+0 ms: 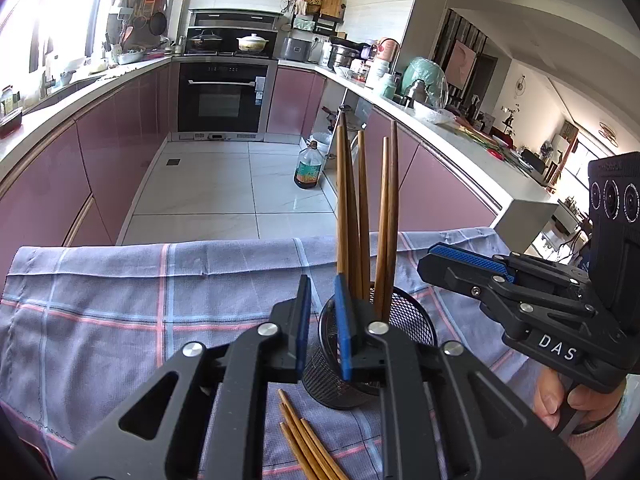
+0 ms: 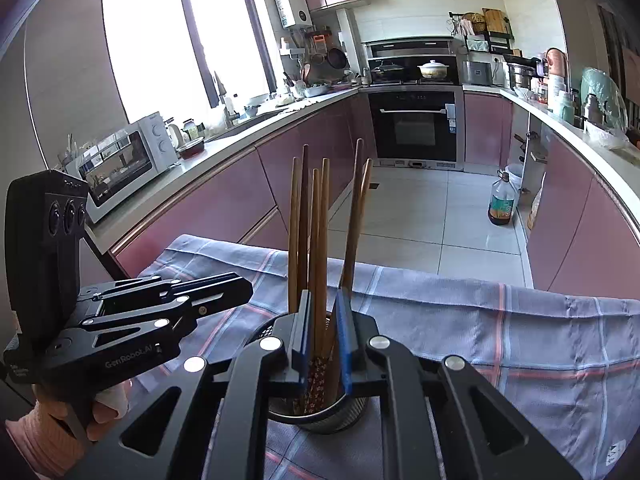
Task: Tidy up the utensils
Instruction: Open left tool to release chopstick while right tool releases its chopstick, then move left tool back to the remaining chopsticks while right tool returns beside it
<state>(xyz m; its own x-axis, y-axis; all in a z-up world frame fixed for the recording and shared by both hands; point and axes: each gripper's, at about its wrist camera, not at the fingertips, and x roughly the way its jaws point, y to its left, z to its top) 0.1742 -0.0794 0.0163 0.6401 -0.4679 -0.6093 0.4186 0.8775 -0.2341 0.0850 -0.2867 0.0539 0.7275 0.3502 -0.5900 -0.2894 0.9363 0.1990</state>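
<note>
Chopsticks upright beyond right fingers

Bright daylight, blown-out window, sharp focus, fisheye-curved, dark-vignetted edges

Free room: wide bare stretch of the blue-grey checked cloth at left and centre-left of the left wrist view, likewise lower right of the right wrist view. Obstacles: black wire-mesh cup at centre, brown wooden chopsticks sticking up and fanning out above its rim; loose wooden chopsticks flat on the cloth at bottom centre, just beside the cup's base.
</note>
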